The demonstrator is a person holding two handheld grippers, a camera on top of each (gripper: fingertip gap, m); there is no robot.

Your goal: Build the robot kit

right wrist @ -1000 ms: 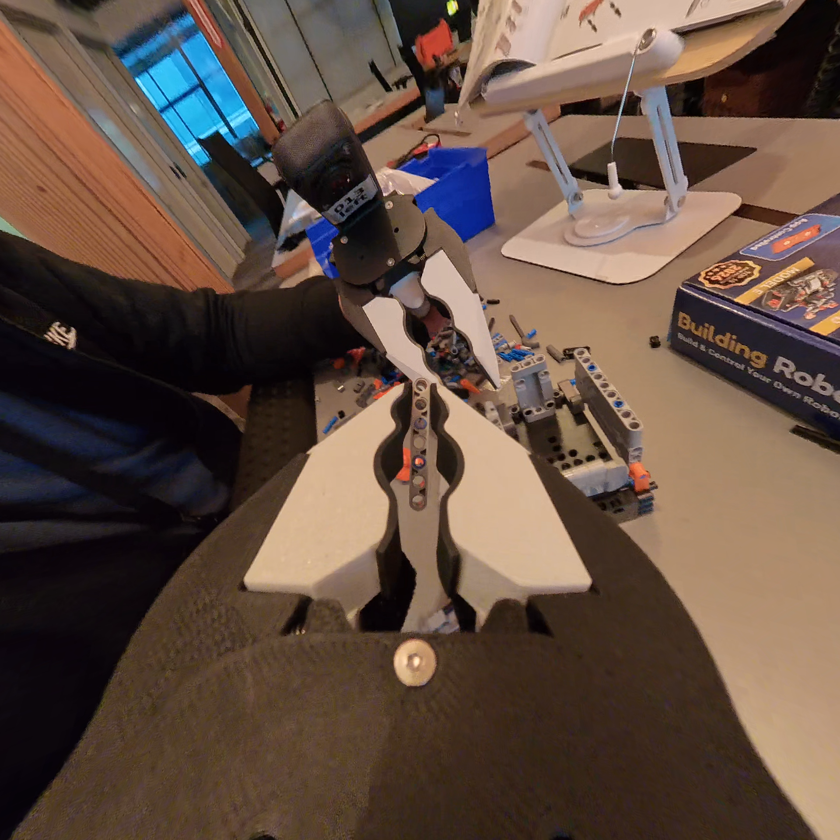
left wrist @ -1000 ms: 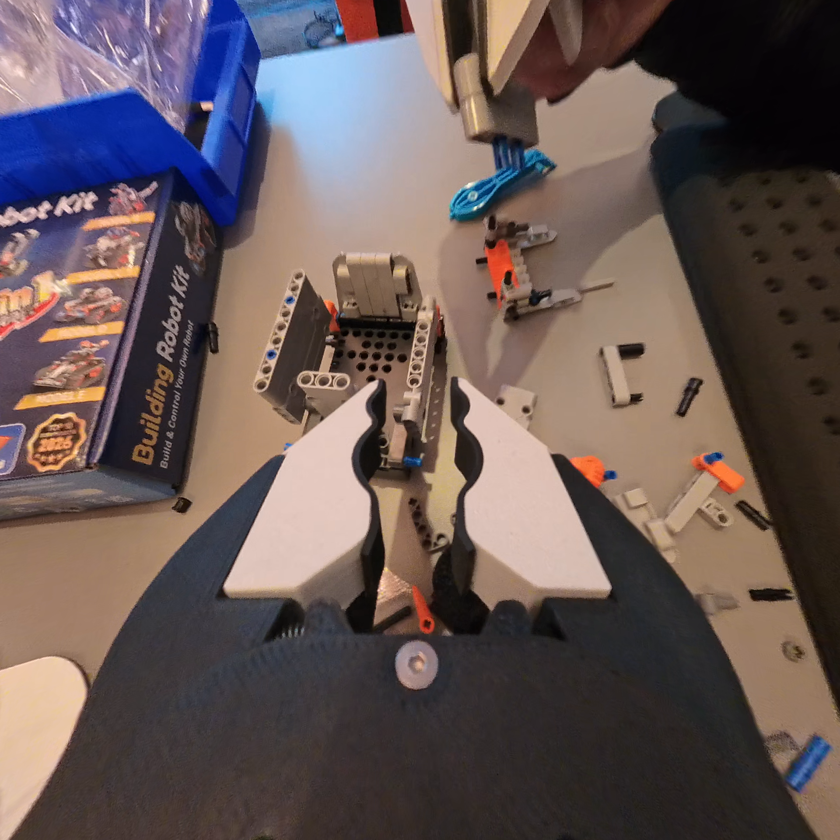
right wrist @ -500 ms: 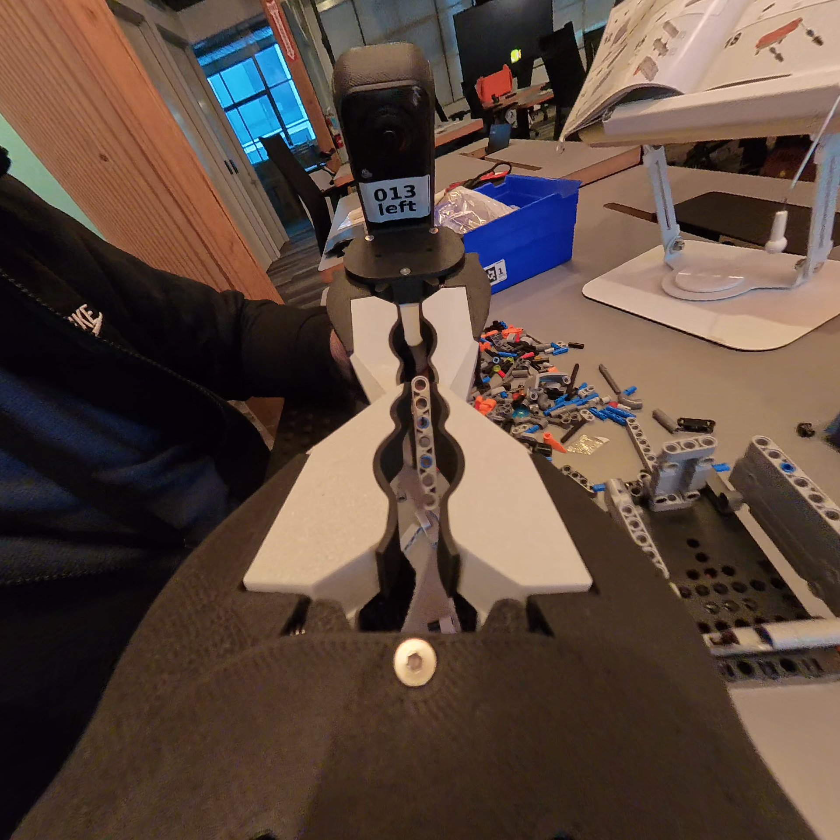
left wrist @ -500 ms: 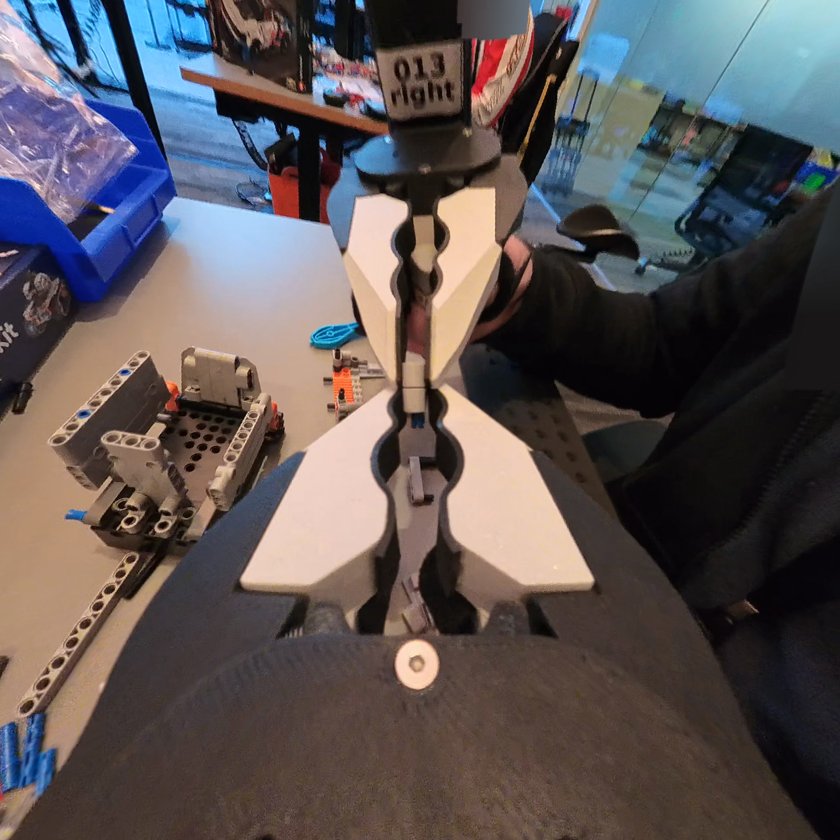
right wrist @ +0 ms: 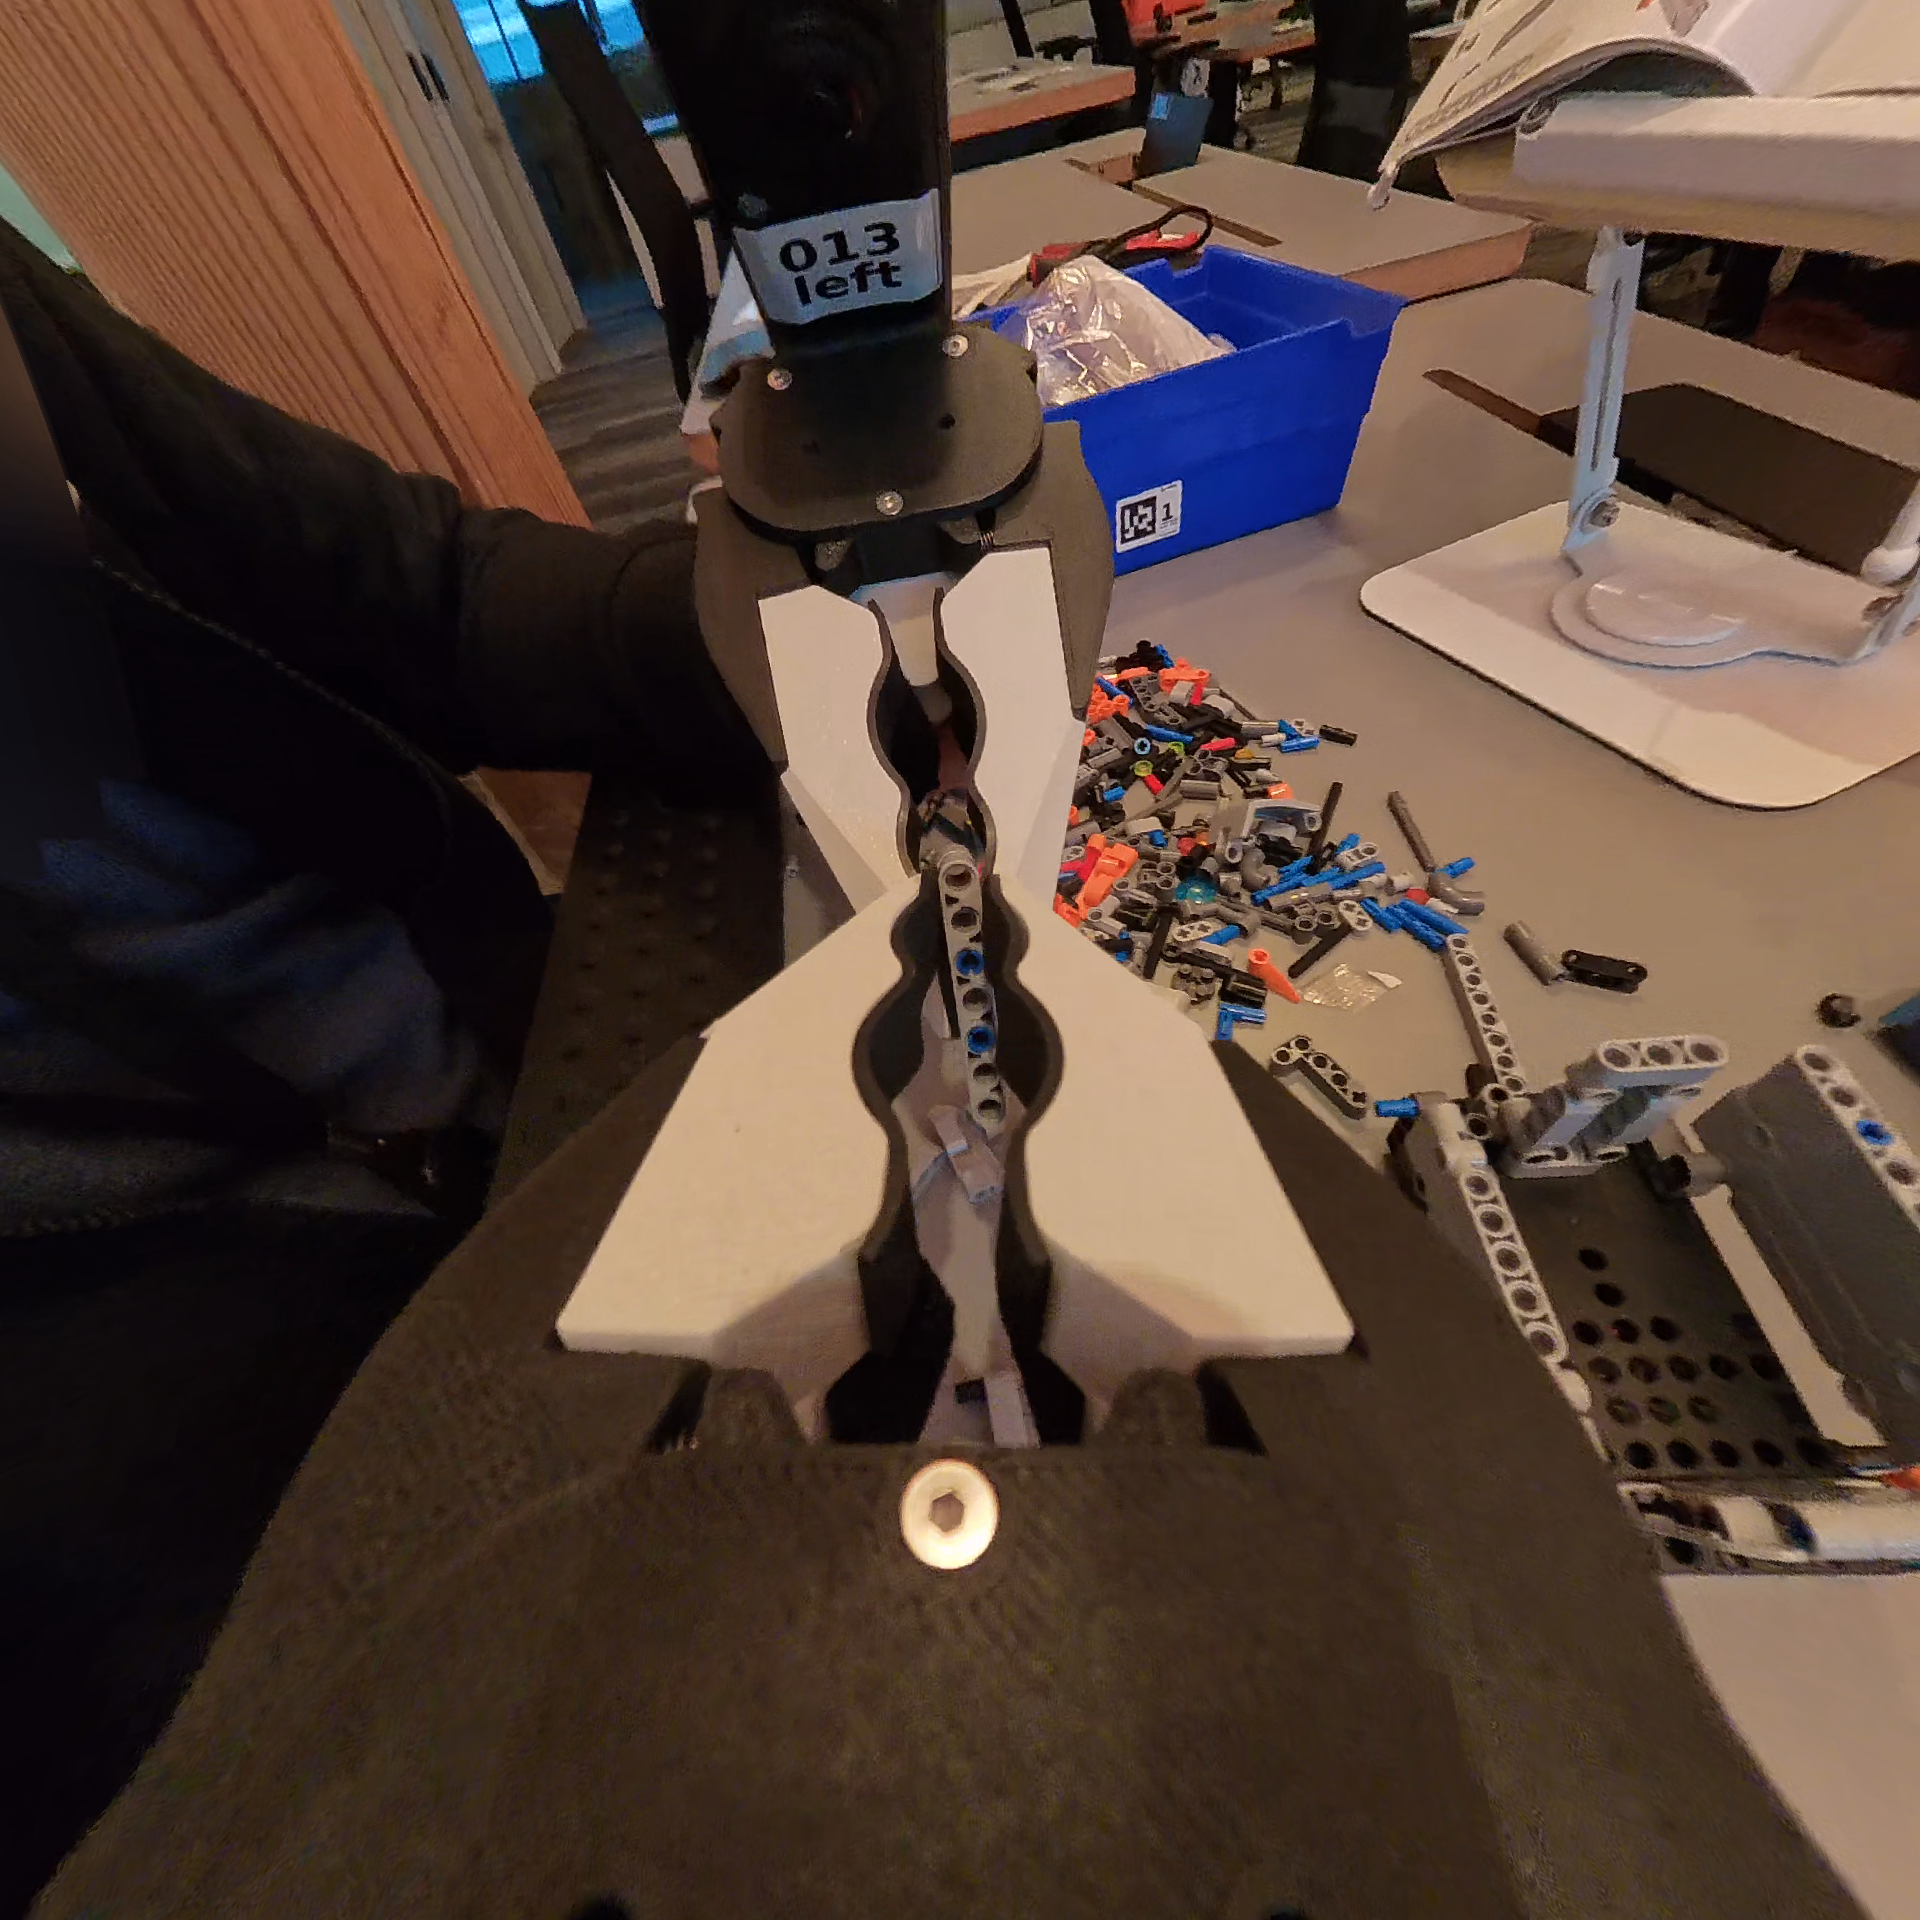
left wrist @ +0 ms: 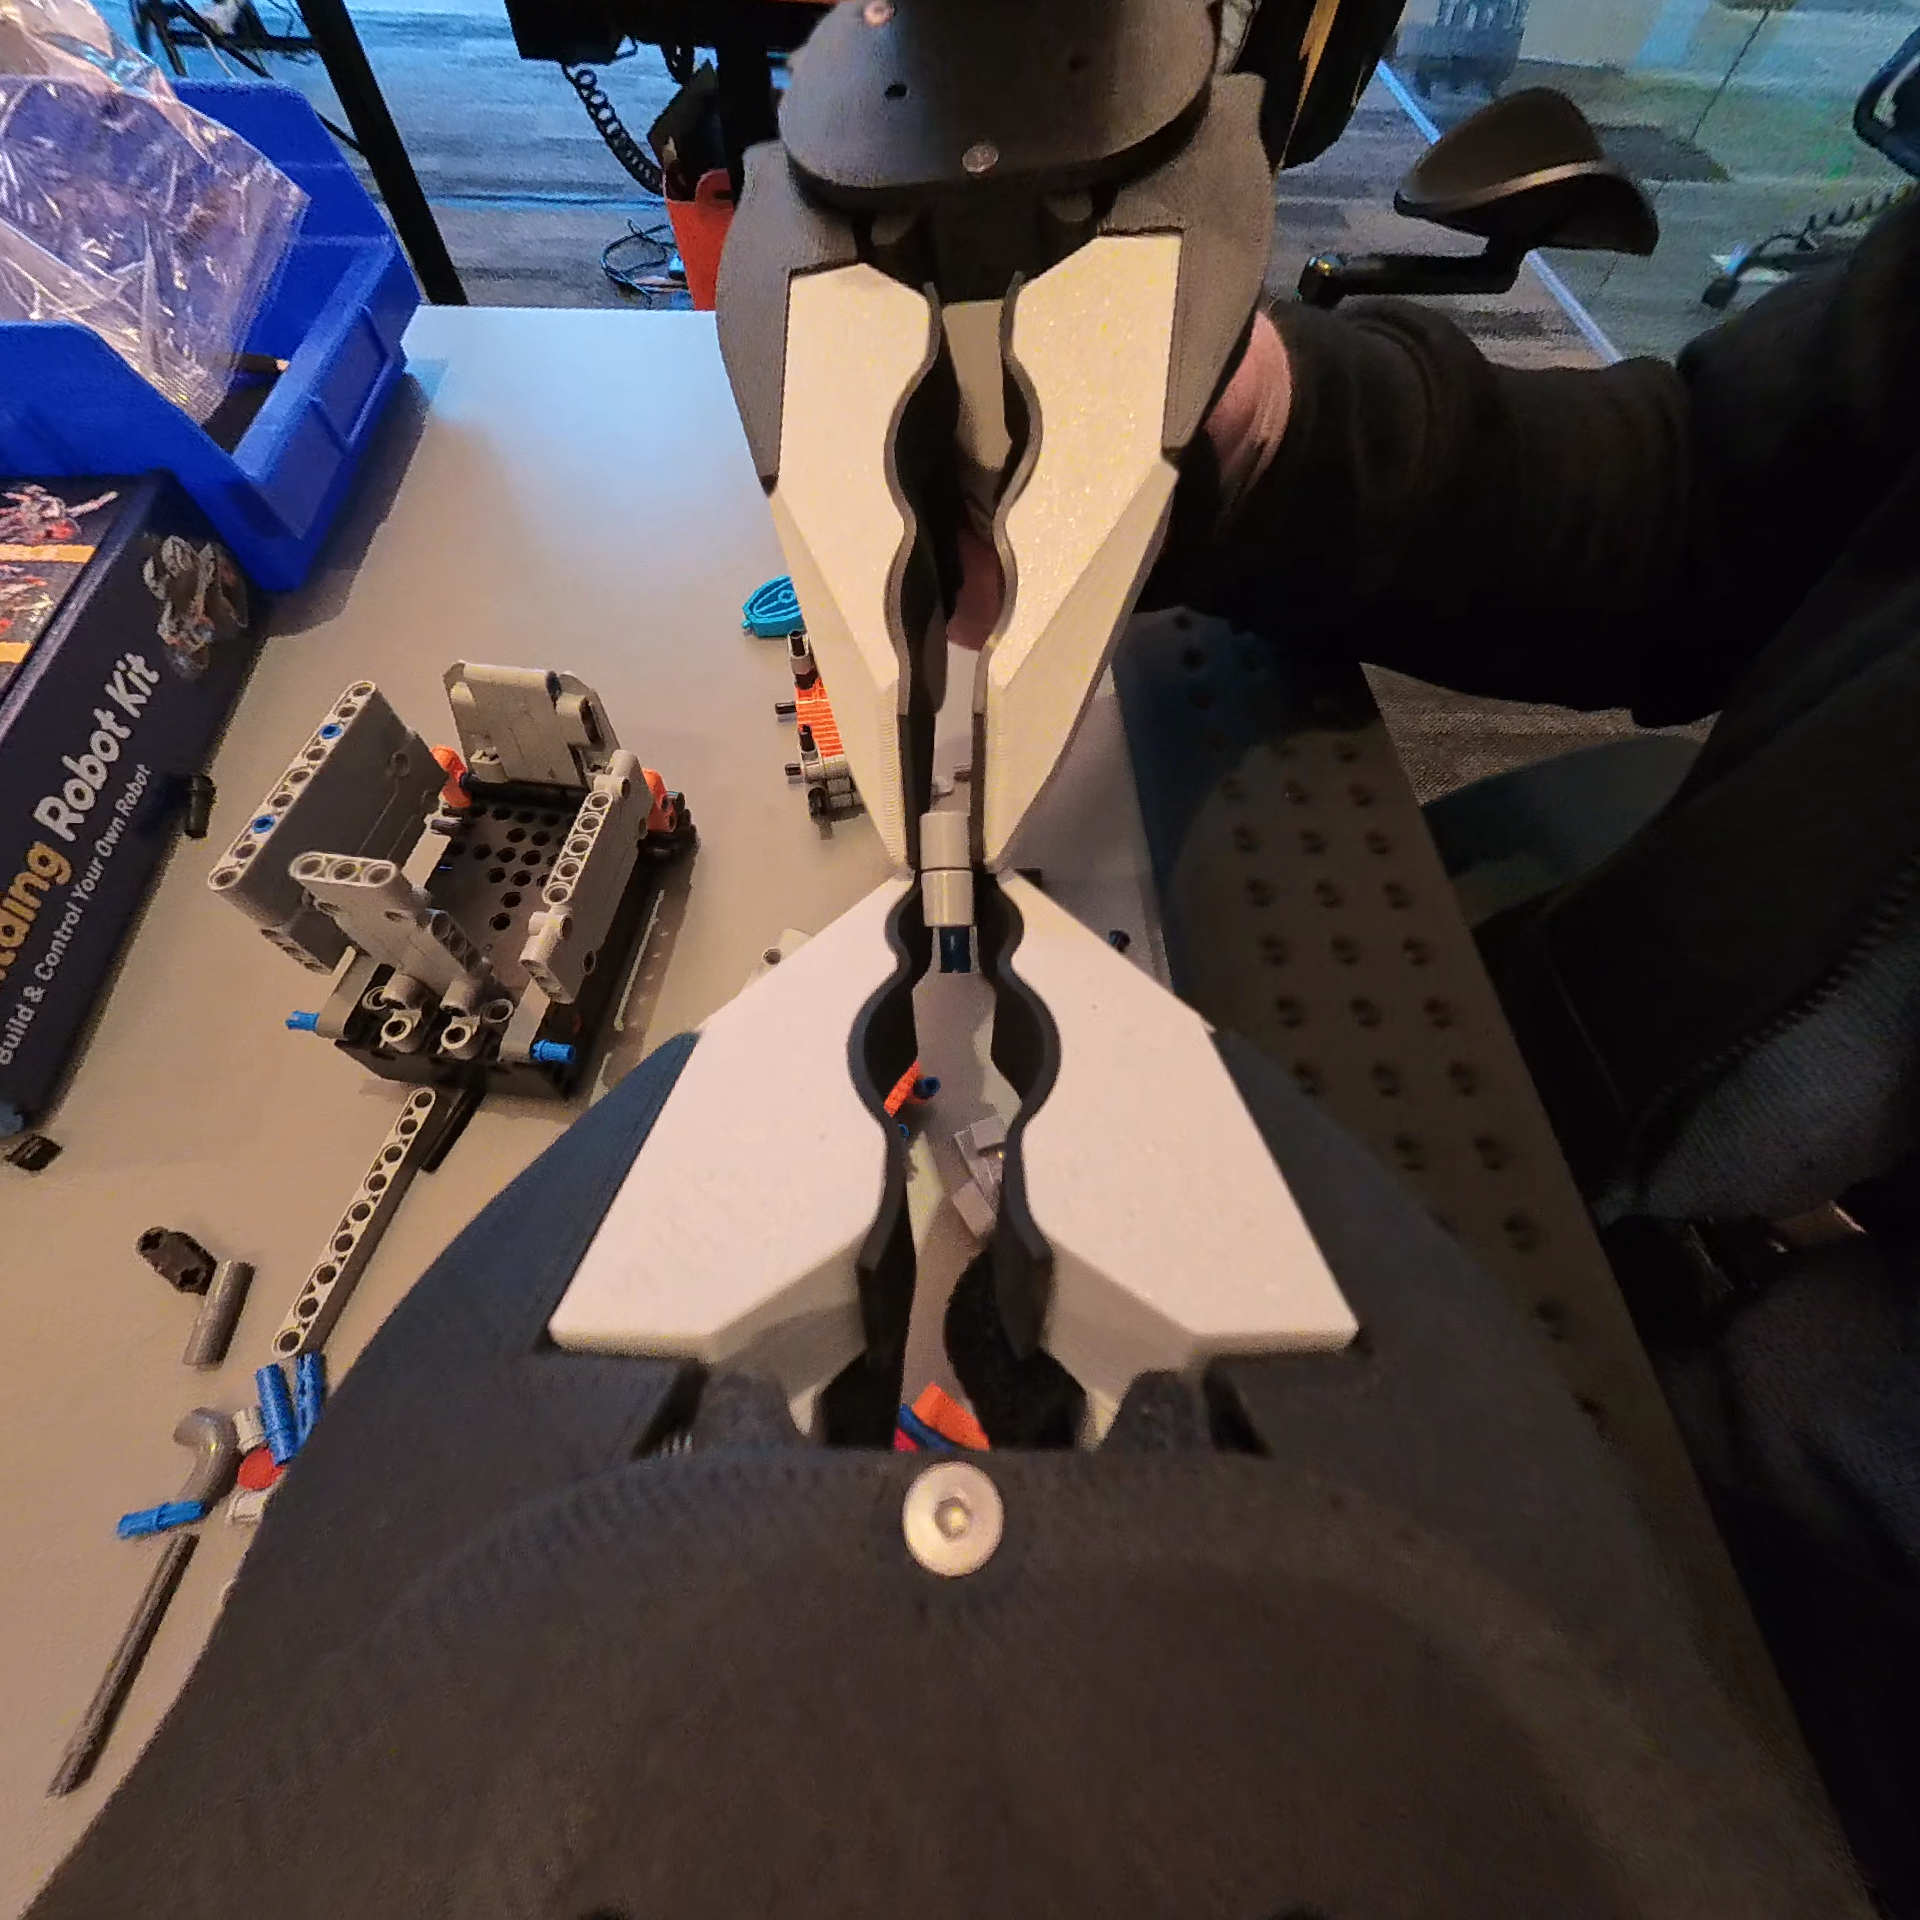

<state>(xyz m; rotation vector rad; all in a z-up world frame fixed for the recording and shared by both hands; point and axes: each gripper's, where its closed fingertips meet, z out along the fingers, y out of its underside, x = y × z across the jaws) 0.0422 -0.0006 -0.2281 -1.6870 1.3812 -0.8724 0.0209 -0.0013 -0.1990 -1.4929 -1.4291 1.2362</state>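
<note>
The two hand-held tools meet tip to tip above the grey table (left wrist: 582, 499): the right gripper (right wrist: 961, 883) is clamped on a grey perforated beam (right wrist: 971, 997) carrying two blue pins, while the left gripper (left wrist: 948, 899) has its jaws closed on the beam's far end, which shows there as a small grey block. To my eye the join wants both tools kept in one straight line, pressing gently along the beam, not twisting. The half-built chassis (left wrist: 468, 883) sits left of the left gripper, the loose parts pile (right wrist: 1226, 831) beyond.
</note>
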